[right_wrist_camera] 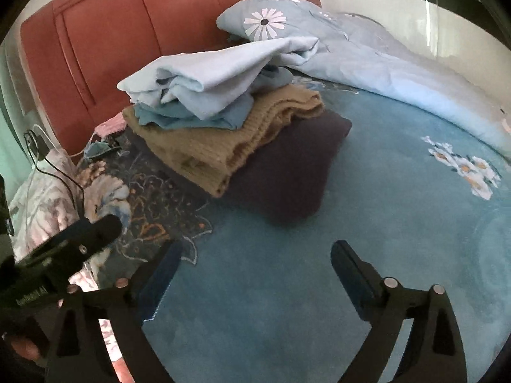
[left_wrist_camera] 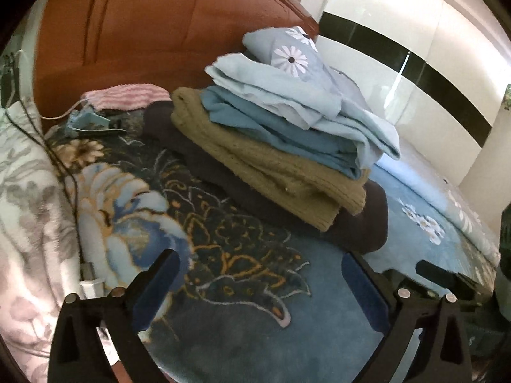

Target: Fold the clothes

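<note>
A stack of folded clothes (left_wrist_camera: 281,146) lies on the blue floral bedspread (right_wrist_camera: 287,287), just in front of the reddish-brown headboard (left_wrist_camera: 143,25). Its long axis runs from the headboard outward, with the folded ends turned away from the headboard. Four garments make it up: a dark brown one (right_wrist_camera: 287,172) at the bottom, a tan knitted sweater (right_wrist_camera: 204,150) on that, a mid-blue piece (left_wrist_camera: 281,134) next, and a pale blue one (right_wrist_camera: 207,79) on top. A pale blue quilt with daisy prints (right_wrist_camera: 367,51) is bunched against the headboard, touching the stack's far side. A pink striped cloth (left_wrist_camera: 127,95) sits at the foot of the headboard, beside the stack. Both the left gripper (left_wrist_camera: 258,274) and the right gripper (right_wrist_camera: 255,265) have their jaws spread wide and empty, above the bedspread, short of the stack.
</note>
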A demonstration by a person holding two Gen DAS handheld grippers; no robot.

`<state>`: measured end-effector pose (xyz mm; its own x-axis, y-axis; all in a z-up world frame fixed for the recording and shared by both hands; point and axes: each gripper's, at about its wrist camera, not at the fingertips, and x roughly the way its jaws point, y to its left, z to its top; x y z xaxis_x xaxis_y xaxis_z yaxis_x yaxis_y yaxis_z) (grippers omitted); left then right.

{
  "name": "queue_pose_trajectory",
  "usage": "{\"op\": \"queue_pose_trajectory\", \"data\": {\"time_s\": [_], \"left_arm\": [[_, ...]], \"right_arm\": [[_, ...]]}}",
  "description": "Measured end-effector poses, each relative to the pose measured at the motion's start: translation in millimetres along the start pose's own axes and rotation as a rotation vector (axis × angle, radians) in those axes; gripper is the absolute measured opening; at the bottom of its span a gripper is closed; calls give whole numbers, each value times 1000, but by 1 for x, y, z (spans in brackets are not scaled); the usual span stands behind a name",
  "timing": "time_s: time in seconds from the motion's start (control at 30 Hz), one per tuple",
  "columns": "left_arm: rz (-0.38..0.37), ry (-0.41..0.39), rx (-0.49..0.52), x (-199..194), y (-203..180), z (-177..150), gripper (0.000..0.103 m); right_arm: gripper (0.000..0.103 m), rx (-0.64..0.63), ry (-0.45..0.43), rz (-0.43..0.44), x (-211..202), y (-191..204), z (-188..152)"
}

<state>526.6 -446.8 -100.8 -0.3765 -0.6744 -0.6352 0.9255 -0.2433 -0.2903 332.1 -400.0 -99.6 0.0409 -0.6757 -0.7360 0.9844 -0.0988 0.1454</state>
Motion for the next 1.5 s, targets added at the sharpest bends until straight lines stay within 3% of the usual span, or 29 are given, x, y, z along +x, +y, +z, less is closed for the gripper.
{"op": "queue_pose_trajectory", "data": {"time_s": [0.33,0.53,1.07,1.5], "left_arm": [[85,-36,24,-23,-6,-1,103],[109,-54,96,-33,-20,-3,103],[137,-101,131,-65,-32,0,103],[132,-68,121,-57,-34,-8,103]], "right_arm": [[102,-28,1,-58,-16,11,-6],[102,-70,14,-87,-25,23,-10],[103,-50,-23,-135,-57,18,-11],[103,-38,8,-132,-51,13,-16]]}}
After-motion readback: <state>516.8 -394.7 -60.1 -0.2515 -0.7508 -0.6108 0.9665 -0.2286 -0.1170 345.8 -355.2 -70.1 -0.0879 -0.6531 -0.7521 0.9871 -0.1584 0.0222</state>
